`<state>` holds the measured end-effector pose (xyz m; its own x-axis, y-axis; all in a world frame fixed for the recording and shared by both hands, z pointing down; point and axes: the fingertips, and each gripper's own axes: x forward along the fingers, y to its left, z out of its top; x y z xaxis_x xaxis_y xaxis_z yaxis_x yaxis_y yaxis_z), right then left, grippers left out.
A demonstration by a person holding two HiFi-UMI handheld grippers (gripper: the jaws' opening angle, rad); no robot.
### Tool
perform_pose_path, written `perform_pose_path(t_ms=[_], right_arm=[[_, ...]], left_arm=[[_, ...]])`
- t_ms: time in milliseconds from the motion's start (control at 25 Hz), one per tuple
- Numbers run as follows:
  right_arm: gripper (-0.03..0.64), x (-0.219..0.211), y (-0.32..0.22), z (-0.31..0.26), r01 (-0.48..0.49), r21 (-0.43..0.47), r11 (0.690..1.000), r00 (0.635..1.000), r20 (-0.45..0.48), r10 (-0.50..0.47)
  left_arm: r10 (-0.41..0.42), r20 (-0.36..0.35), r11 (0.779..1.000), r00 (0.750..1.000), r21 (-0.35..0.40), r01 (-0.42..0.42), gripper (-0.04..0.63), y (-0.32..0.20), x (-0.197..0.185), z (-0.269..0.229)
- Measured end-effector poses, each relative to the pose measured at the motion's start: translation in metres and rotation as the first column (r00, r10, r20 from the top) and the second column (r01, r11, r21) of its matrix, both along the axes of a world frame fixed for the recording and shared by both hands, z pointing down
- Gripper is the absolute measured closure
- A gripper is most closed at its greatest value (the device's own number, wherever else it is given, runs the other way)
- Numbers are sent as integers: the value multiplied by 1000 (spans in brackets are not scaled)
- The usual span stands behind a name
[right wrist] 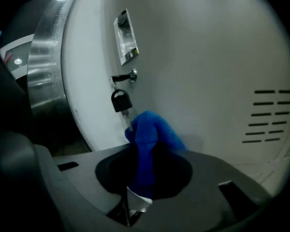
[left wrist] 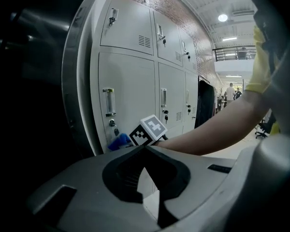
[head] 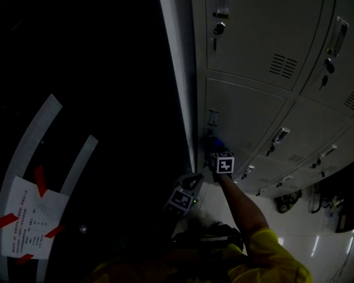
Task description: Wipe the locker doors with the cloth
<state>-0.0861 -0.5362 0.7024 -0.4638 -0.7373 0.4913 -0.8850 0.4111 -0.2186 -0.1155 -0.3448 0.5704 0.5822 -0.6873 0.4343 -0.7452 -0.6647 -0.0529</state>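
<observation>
Right gripper jaws clenched on blue cloth, cloth pressed against grey locker door just beside hanging key, left gripper jaws closed, empty, held back.
</observation>
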Motion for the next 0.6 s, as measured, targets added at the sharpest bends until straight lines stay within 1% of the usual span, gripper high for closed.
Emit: perform_pose_path(t_ms=[40,80,120,160,200,240,320,400,440,480,520,600], right_arm=[[551,5,7,-1,-9,0,1000,1000,-1,9],[551,11,18,-10,-15,20,1000,1000,-7,15],[551,15,31,-33,-18,65,998,1000,-12,19],[551,18,42,-70,-23,132,991,1000,-6,24],[551,20,49,-116,-31,212,977,999,14,29],[551,22,52,-164,-38,300,953,999,40,27],[551,23,53,-260,-35,462,886,998,65,5],[551,31,47,-336,-43,567,822,998,64,8],[551,37,40,-363,-58,596,801,998,63,26],[551,44,31,-380,-76,611,788,997,61,49],[551,50,23,-390,-91,619,780,996,57,70],[551,56,12,-391,-106,622,776,994,54,93]], left_arm=[[-6,-5,1000,1000,5,6,592,0,0,-3],[-12,-11,1000,1000,9,12,592,0,-1,-6],[-17,-18,1000,1000,11,17,592,1,-2,-8],[-20,-22,1000,1000,12,20,592,1,-3,-8],[-21,-23,1000,1000,15,22,592,0,-5,-9],[-23,-23,1000,999,18,23,592,-3,-6,-10],[-21,-30,999,999,28,22,592,-6,-4,-13],[-10,-33,999,999,38,11,592,-7,0,-17],[-3,-28,999,1000,45,5,592,-8,3,-20],[2,-18,999,1000,52,-1,592,-11,5,-23],[6,-6,998,1000,59,-5,592,-16,8,-27],[9,9,997,1000,81,-10,592,-30,13,-35]])
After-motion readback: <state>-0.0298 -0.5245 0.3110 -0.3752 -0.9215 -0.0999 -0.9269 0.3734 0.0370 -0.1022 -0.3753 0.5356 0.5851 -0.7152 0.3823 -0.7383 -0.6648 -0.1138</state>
